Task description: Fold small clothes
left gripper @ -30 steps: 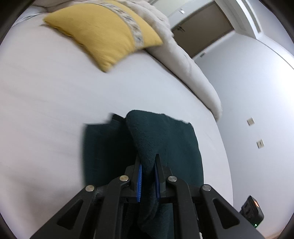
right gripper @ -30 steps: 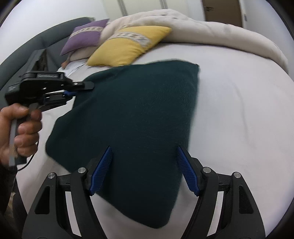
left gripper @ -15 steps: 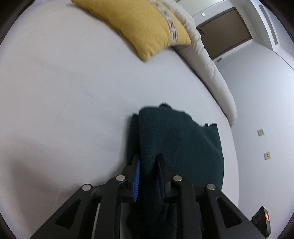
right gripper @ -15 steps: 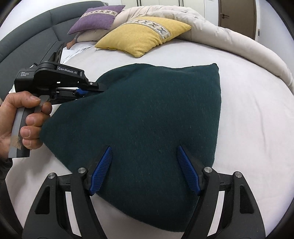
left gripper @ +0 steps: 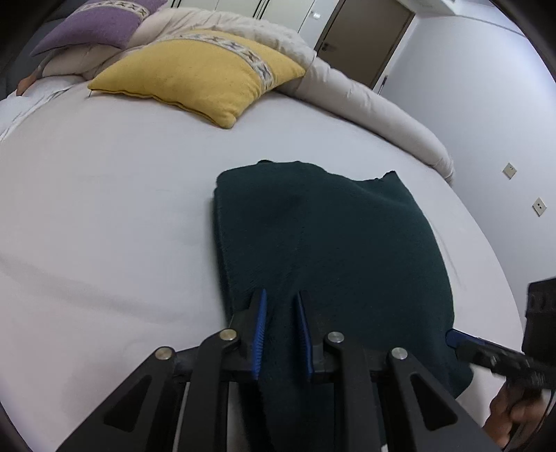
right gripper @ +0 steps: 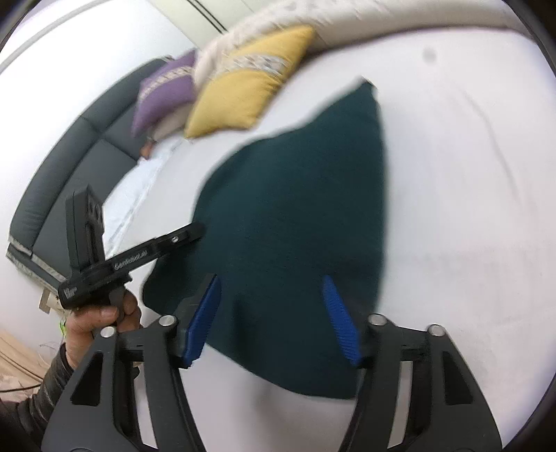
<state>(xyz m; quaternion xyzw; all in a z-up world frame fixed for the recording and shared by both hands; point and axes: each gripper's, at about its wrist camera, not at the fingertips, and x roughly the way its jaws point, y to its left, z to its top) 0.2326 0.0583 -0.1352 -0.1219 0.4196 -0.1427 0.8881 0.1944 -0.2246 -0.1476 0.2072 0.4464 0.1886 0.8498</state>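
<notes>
A dark green garment (left gripper: 330, 240) lies folded flat on the white bed (left gripper: 104, 208). My left gripper (left gripper: 281, 306) is shut on its near left edge, with cloth pinched between the blue pads. In the right wrist view the garment (right gripper: 295, 208) lies ahead of my right gripper (right gripper: 272, 288), which is open and empty just above its near edge. The left gripper (right gripper: 194, 231) shows there at the garment's left edge, held by a hand. The right gripper's tip (left gripper: 462, 339) shows in the left wrist view at the garment's near right corner.
A yellow pillow (left gripper: 201, 73) and a purple pillow (left gripper: 93, 24) lie at the head of the bed, with a cream duvet (left gripper: 375, 104) bunched behind them. A dark headboard (right gripper: 69, 156) curves at the left. A door (left gripper: 361, 38) and wall sockets stand beyond the bed.
The left gripper has carried the garment's edge over and lowered it, so the cloth now lies flat and folded. The right gripper has swung and tilted, staying open.
</notes>
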